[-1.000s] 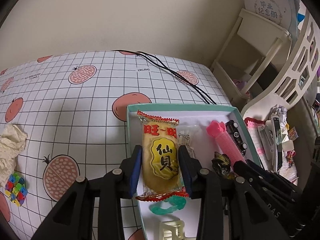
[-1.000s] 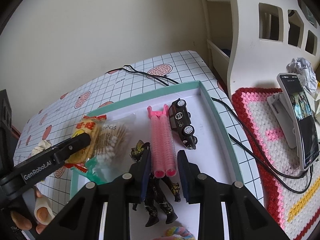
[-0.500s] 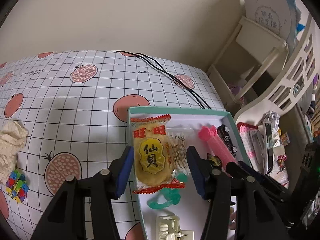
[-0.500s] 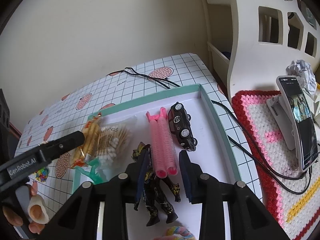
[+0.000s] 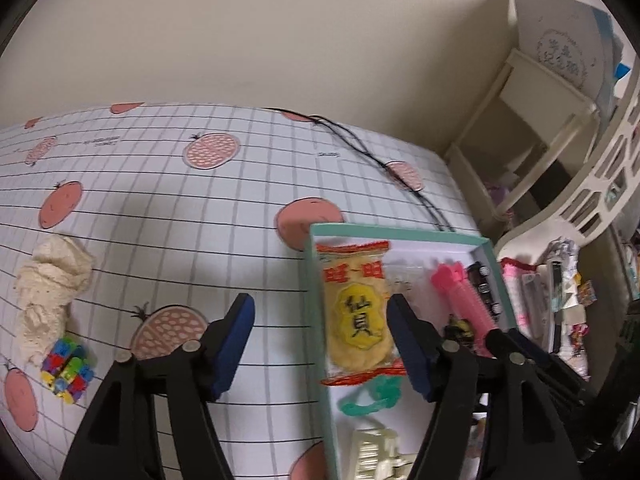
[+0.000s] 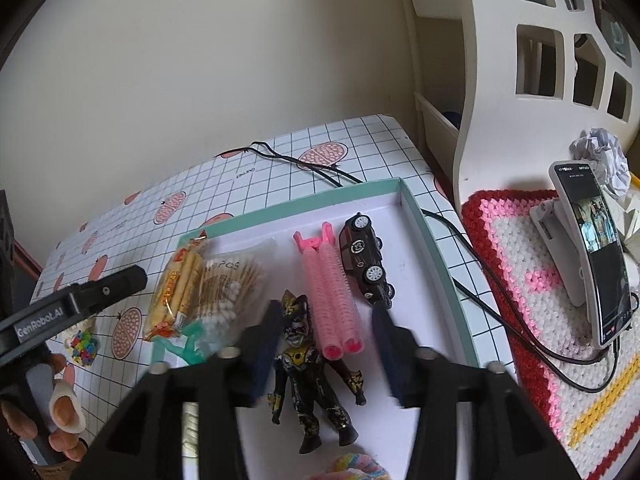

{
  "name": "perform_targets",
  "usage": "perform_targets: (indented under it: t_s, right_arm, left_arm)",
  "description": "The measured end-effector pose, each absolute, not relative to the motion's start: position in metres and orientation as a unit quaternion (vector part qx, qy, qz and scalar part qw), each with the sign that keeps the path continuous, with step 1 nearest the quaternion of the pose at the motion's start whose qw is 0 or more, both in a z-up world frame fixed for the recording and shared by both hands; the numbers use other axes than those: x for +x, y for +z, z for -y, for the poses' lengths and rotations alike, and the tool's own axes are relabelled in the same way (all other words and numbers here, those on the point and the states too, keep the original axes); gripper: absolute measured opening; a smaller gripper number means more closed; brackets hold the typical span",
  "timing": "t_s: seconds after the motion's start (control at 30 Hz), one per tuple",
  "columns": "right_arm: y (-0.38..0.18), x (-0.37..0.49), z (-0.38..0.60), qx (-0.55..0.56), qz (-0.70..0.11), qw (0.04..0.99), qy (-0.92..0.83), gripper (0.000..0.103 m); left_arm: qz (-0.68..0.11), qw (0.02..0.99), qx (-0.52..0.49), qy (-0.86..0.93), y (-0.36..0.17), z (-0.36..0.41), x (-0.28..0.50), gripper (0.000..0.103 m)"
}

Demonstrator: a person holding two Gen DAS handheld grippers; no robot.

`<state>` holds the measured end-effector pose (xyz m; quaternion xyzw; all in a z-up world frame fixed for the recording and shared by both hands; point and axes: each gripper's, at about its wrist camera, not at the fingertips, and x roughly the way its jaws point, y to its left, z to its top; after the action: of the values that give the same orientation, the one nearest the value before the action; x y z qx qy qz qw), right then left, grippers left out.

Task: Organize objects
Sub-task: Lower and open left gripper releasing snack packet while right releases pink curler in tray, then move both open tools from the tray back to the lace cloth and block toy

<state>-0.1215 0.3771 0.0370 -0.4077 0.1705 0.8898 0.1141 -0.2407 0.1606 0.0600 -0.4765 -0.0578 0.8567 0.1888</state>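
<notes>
We see the cream clip (image 5: 378, 454) cut off by the bottom edge of the left view, and the pastel item (image 6: 356, 467) cropped at the bottom of the right view, type unclear. The cotton swab bag (image 5: 402, 278) is mostly hidden behind the snack packet (image 5: 356, 322). Phone (image 6: 598, 256) screen content is too small to read. Both views are motion-blurred near the right gripper (image 6: 324, 354).

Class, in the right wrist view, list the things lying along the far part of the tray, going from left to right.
Snack packet → bag of cotton swabs → pink hair rollers → black toy car, all inside the teal-rimmed tray.
</notes>
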Motion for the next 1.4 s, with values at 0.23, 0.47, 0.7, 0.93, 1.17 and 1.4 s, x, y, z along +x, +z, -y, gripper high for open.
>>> perform_targets:
  t_s: [0.23, 0.47, 0.7, 0.93, 1.17, 1.4]
  right_arm:
    - [0.038, -0.124, -0.372, -0.405, -0.165, 0.108, 0.893, 0.073]
    - [0.041, -0.124, -0.372, -0.4, -0.167, 0.106, 0.895, 0.09]
    - [0.04, -0.124, -0.373, -0.398, -0.167, 0.107, 0.896, 0.102]
    - [0.039, -0.124, -0.37, -0.4, -0.161, 0.108, 0.896, 0.103]
    - [0.039, -0.125, -0.367, -0.399, -0.161, 0.106, 0.897, 0.103]
    - [0.05, -0.126, -0.355, -0.384, -0.157, 0.1, 0.904, 0.103]
  left_arm:
    - [0.042, 0.167, -0.481, 0.86, 0.053, -0.154, -0.241, 0.089]
    - [0.045, 0.147, -0.473, 0.867, 0.054, -0.144, -0.242, 0.102]
    - [0.042, 0.137, -0.471, 0.87, 0.053, -0.14, -0.242, 0.103]
    - [0.041, 0.134, -0.466, 0.873, 0.055, -0.137, -0.242, 0.103]
    - [0.048, 0.136, -0.468, 0.872, 0.059, -0.133, -0.24, 0.103]
    - [0.046, 0.14, -0.442, 0.885, 0.078, -0.116, -0.238, 0.103]
